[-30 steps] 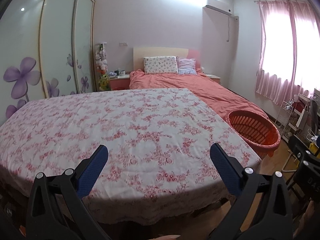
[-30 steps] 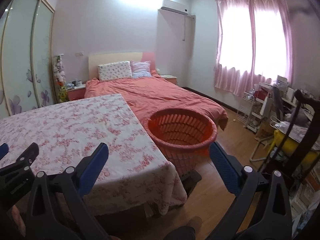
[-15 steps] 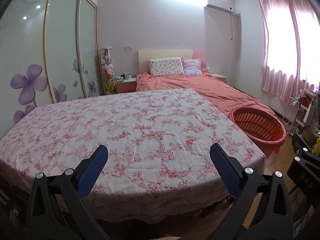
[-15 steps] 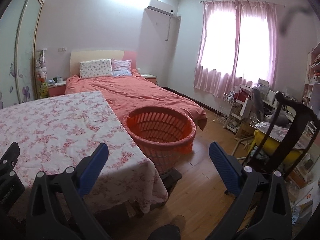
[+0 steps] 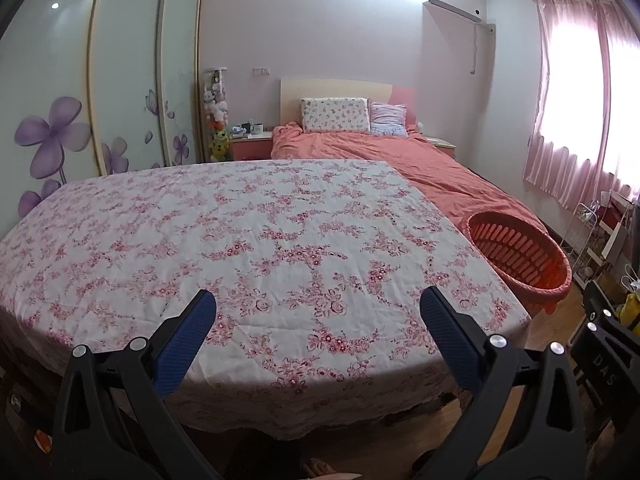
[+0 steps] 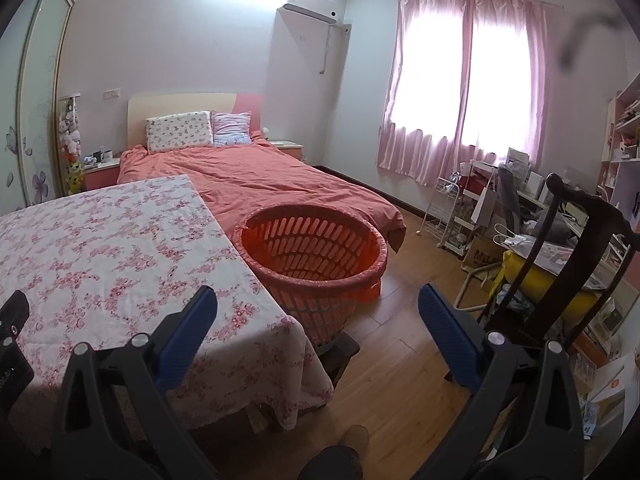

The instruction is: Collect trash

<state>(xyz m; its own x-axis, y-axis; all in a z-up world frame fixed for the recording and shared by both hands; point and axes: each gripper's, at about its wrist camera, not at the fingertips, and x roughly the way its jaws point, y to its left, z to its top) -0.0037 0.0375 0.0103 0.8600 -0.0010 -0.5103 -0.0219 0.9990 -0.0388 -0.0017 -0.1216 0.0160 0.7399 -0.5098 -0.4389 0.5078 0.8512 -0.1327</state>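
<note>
A: Left wrist view, left to right?

B: Wardrobe (image 5: 100, 80) with purple flower doors at 9–10 o'clock. Table under a floral cloth (image 5: 248, 248) filled the centre. Left gripper (image 5: 318, 312) was at 6 o'clock, blue pads (image 5: 184, 338) spread wide, nothing between them, hanging over the near edge of the cloth. Bed with an orange cover (image 5: 400, 160) sat at 12–1 o'clock behind the table. Orange basket (image 5: 520, 256) sat at 3 o'clock, just beside the table's right edge. Pink curtains (image 5: 580, 100) at 2 o'clock.

A: Any trash on the cloth?

B: None showed in either view. Couldn't tell where the trash was.

A: Right wrist view?

B: Floral cloth (image 6: 100, 248) at 8–9 o'clock, with part of the other gripper's black body at the left edge. Right gripper (image 6: 318, 312) was at 6 o'clock, also spread wide and holding nothing; its left pad was over the table corner, its right pad over the wood floor (image 6: 400, 380). Basket (image 6: 316, 264) was dead centre, standing on a dark stool, close against the table corner, with the bed (image 6: 260, 176) behind it at 12. Curtains (image 6: 460, 88) at 1–2 o'clock. Cluttered desk and a dark wooden chair (image 6: 580, 248) at 3–4 o'clock.

A: Basket contents?

B: Only the slotted wall showed inside.
</note>
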